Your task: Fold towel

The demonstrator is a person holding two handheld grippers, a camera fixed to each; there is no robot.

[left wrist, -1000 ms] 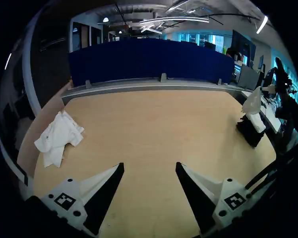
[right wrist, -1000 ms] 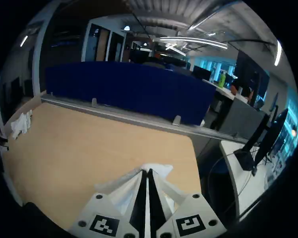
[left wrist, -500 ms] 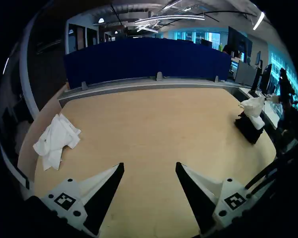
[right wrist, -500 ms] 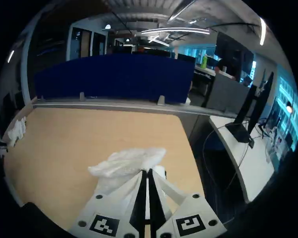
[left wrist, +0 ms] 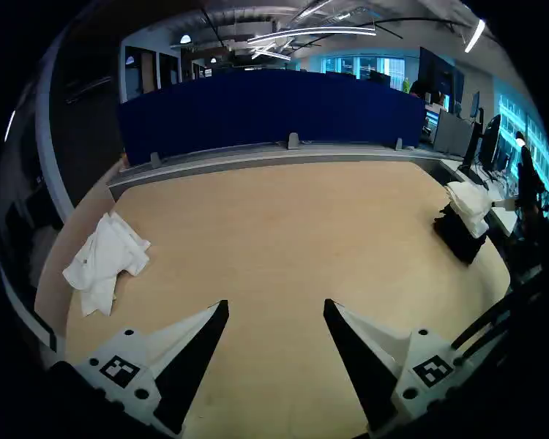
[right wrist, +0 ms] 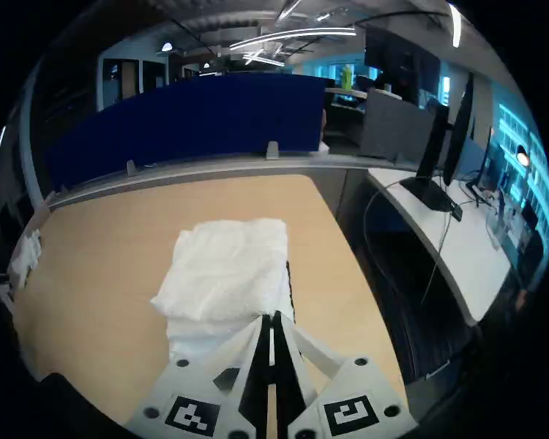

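A folded white towel (right wrist: 227, 274) lies at the table's right edge on a black object (right wrist: 289, 278). My right gripper (right wrist: 272, 322) is shut, and its fingertips meet at the towel's near edge and pinch it. From the left gripper view the same white towel (left wrist: 471, 201) sits on top of the black object (left wrist: 457, 238) at the far right. My left gripper (left wrist: 274, 314) hovers open over bare table with nothing between its fingers. A second white towel (left wrist: 102, 260) lies crumpled at the table's left edge, also seen small and far off as a crumpled towel (right wrist: 25, 256).
The wooden table (left wrist: 274, 219) ends at a blue partition (left wrist: 274, 110) with a grey rail along the back. Right of the table there is a gap, then a white desk (right wrist: 450, 249) with monitors and cables. A dark figure (left wrist: 527, 172) stands at far right.
The towel in my right gripper went from a raised bunch to a flat fold laid on the black object. My left gripper has stayed open and nearly still.
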